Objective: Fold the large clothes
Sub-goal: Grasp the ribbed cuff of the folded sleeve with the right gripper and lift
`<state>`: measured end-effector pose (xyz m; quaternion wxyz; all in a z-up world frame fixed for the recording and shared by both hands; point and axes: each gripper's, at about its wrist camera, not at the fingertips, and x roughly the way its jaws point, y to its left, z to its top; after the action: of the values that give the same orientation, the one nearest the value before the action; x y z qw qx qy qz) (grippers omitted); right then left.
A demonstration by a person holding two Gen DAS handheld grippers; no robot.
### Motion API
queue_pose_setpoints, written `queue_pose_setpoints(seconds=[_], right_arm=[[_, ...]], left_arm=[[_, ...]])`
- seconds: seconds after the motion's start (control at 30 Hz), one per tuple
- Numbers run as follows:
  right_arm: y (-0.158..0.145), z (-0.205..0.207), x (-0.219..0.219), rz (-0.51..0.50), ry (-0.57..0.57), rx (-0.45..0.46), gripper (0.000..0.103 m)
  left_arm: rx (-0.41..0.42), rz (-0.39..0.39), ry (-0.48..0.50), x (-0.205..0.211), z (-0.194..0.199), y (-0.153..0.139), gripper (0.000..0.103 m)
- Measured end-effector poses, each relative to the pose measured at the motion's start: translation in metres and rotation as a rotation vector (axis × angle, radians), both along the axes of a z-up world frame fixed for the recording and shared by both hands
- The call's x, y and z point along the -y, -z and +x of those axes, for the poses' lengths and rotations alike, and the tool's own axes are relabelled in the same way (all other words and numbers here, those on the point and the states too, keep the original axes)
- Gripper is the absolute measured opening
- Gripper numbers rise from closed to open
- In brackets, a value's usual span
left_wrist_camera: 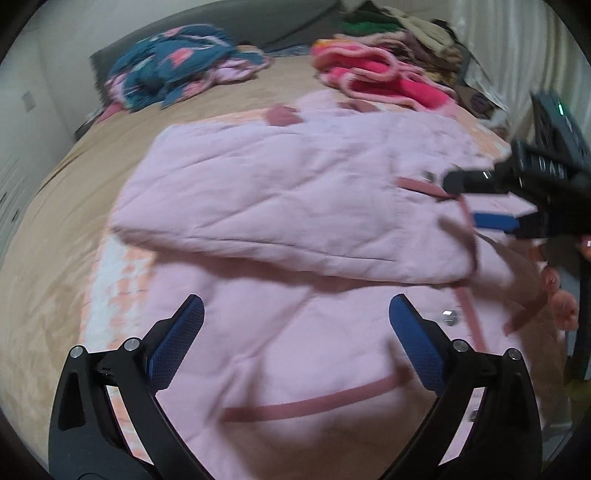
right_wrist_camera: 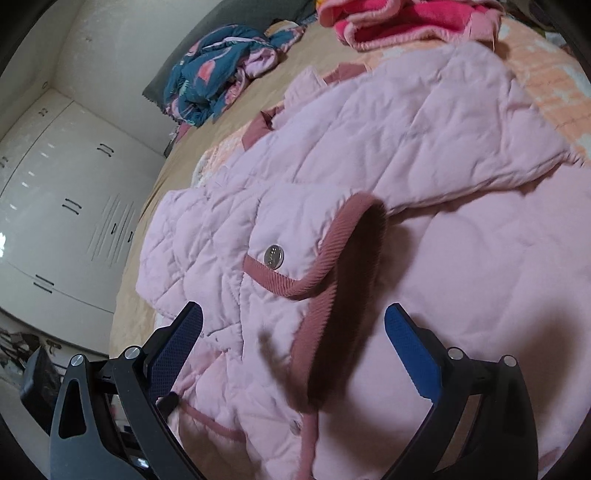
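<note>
A large pale pink quilted jacket (left_wrist_camera: pixel 280 206) with dusty-rose trim and metal snaps lies on the bed, one sleeve folded across its body. My left gripper (left_wrist_camera: pixel 295 332) is open and empty just above the jacket's lower part. The right gripper (left_wrist_camera: pixel 469 201) shows at the right edge of the left wrist view, over the sleeve's cuff end. In the right wrist view the jacket (right_wrist_camera: pixel 369 155) fills the frame, with its ribbed rose cuff (right_wrist_camera: pixel 328 258) and a snap (right_wrist_camera: pixel 273 256) just ahead. My right gripper (right_wrist_camera: pixel 293 332) is open and empty above the cuff.
The bed has a tan cover (left_wrist_camera: pixel 74 206). A blue patterned garment (left_wrist_camera: pixel 173 62) lies at the far left, a hot-pink fleece garment (left_wrist_camera: pixel 373 79) and a clothes pile (left_wrist_camera: pixel 413 33) at the far right. White wardrobe doors (right_wrist_camera: pixel 62 206) stand left of the bed.
</note>
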<state>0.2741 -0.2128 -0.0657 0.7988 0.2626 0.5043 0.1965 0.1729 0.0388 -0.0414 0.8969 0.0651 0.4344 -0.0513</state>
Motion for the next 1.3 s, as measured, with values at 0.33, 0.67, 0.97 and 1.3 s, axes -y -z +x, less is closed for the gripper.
queue_pose_setpoints(seconds=[0.33,0.67,0.97,1.3], right_arm=[[0.027,0.008,-0.011,0.033,0.064,0.009,0.040],[-0.055,0.015,-0.018,-0.030,-0.122,0.287,0.014],[-0.164,0.040,0.008,-0.276,-0.184,0.582,0.012],[-0.088,0.071,0.068,-0.396,-0.077,0.392,0.012]], left_arm=[[0.042,-0.098,-0.205,-0.074,0.008,-0.018,0.094],[0.108,-0.106,-0.290,-0.113,0.040,-0.064,0.094],[0.157,-0.160,-0.352,-0.129,0.077,-0.103,0.094],[0.060,-0.173,-0.297,-0.100,0.125,-0.080,0.094]])
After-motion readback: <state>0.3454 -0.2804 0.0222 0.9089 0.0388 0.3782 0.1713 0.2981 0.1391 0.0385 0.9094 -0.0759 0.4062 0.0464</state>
